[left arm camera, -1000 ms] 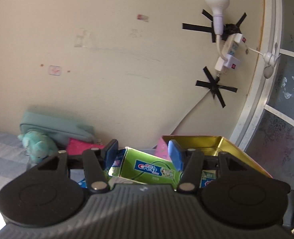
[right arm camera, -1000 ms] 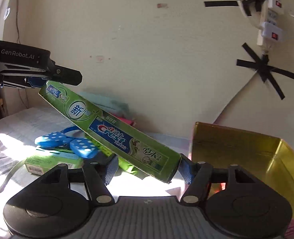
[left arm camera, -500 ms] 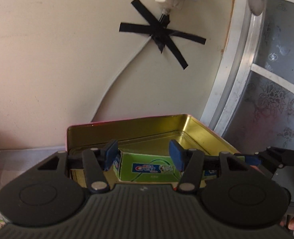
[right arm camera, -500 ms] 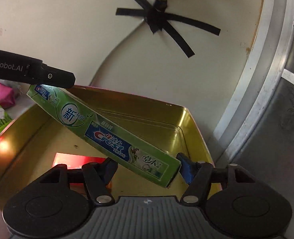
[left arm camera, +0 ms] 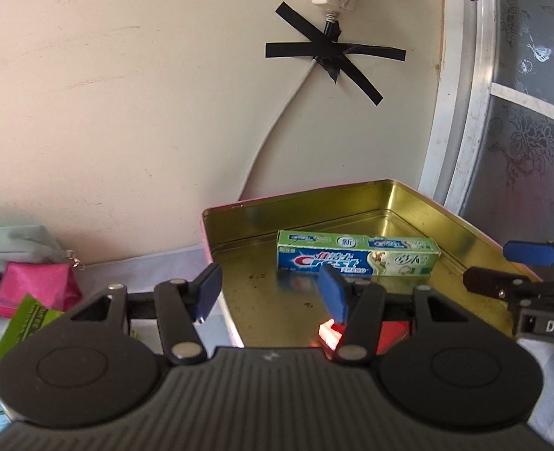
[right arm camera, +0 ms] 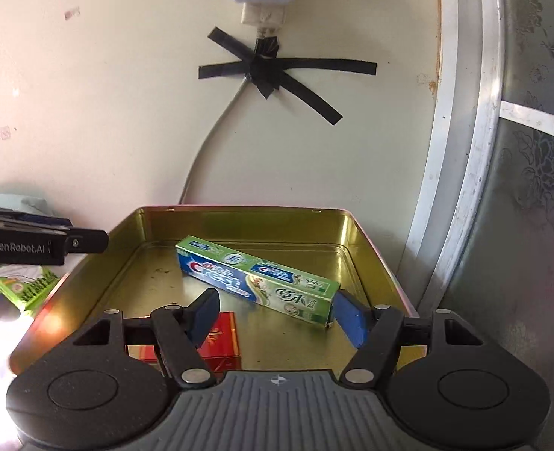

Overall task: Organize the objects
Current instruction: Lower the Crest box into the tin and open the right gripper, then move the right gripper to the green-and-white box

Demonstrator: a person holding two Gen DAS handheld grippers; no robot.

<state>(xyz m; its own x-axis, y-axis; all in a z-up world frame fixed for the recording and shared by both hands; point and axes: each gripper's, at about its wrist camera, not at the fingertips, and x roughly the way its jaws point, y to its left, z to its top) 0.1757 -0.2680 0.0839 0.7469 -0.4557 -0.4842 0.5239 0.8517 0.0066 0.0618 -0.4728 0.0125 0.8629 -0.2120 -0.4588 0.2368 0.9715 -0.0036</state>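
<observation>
In the left wrist view, the far left shows a pink pouch (left arm camera: pixel 38 287) and a green packet (left arm camera: pixel 25 325), both partly cut off by the frame edge and by the black body of the tongs. Something pale green sits behind the pouch, but it is too hidden to name. The left gripper (left arm camera: pixel 271 293) fills the bottom of the picture, pointing a bit downward over the left wall of the gold tin (left arm camera: pixel 461 225). Its blue pads are spread apart and nothing is between them. In the middle of the tin lies the toothpaste box (left arm camera: pixel 357 259), flat on the floor, near the back wall. A red box (left arm camera: pixel 393 332) glows just behind the right pad, and most of it is hidden. At the right edge the other tool pokes in, partly cut off.

In the right wrist view, the left tool sticks in from the left edge above the tin's left wall. The right gripper (right arm camera: pixel 275 314) sits low in the middle, tilted down into the tin. Its pads are apart and grip nothing. The near end of the toothpaste box comes very close to the right fingertip (right arm camera: pixel 350 317); it may be just touching, but that is hard to tell. The red box lies in the near left part of the tin, half hidden behind the left finger.
</observation>
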